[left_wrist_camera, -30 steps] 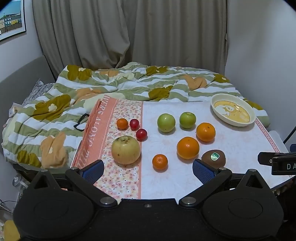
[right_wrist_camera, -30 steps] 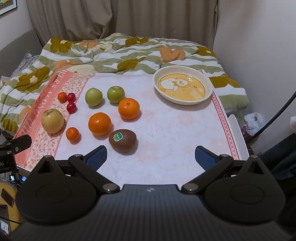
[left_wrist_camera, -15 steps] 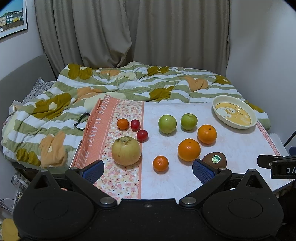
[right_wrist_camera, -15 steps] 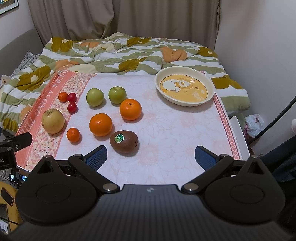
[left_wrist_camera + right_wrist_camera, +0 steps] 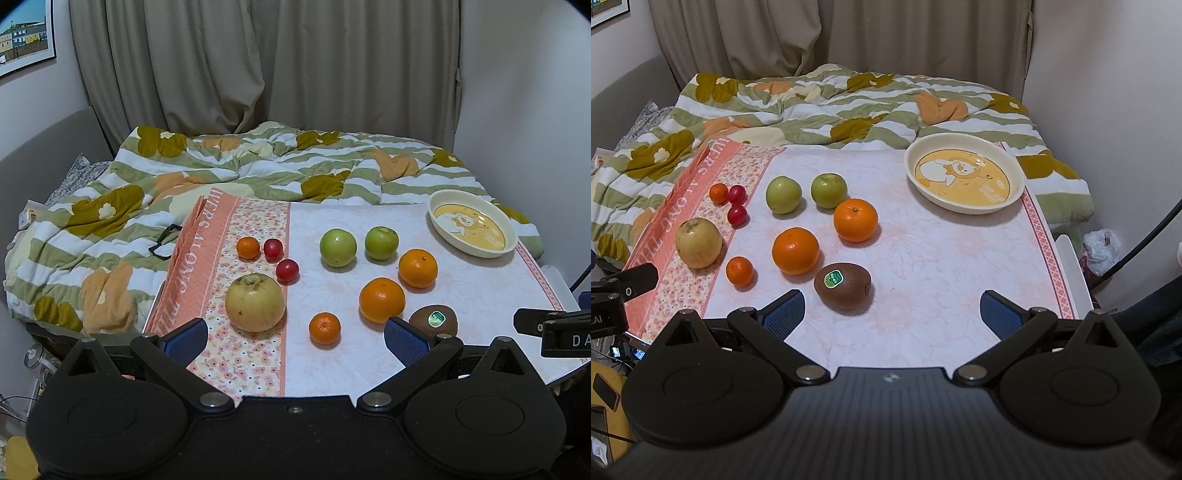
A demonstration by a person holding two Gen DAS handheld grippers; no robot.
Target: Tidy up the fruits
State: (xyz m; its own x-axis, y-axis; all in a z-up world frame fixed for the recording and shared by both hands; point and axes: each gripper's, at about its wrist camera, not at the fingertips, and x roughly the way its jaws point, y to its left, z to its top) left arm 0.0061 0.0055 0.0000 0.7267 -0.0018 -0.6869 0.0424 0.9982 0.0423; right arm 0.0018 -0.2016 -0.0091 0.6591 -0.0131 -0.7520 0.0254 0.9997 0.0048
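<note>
A rumpled quilt point(image 5: 820, 107) with green stripes is covering the bed behind the table, and its far edge is disappearing under the curtains point(image 5: 258, 62). The table point(image 5: 942, 258) is wearing a pale flowered cloth with an orange band on the left; the letters on this band are partly cut off by a fold, so the words are hard to read. At the far right corner a cream bowl point(image 5: 1019, 173) with a cartoon picture is standing empty, well apart from the fruit.

The yellow apple point(image 5: 255, 302) is the largest fruit and is lying on the orange band. Two oranges point(image 5: 795, 250) are lying near the middle, and two green apples point(image 5: 783, 194) are sitting side by side behind them. The kiwi point(image 5: 843, 286), with a green sticker, is lying nearest to the right gripper point(image 5: 893, 314); in the left view one blue pad is partly hiding it. A small mandarin point(image 5: 324, 328) is lying in front of the left gripper point(image 5: 295, 338), a second mandarin point(image 5: 248, 247) is at the back, and two red cherry tomatoes point(image 5: 287, 270) are just beside it.

Both grippers are hovering over the near table edge with the fingers spread wide, holding nothing and touching nothing. Each gripper body is hiding the table edge below it.
</note>
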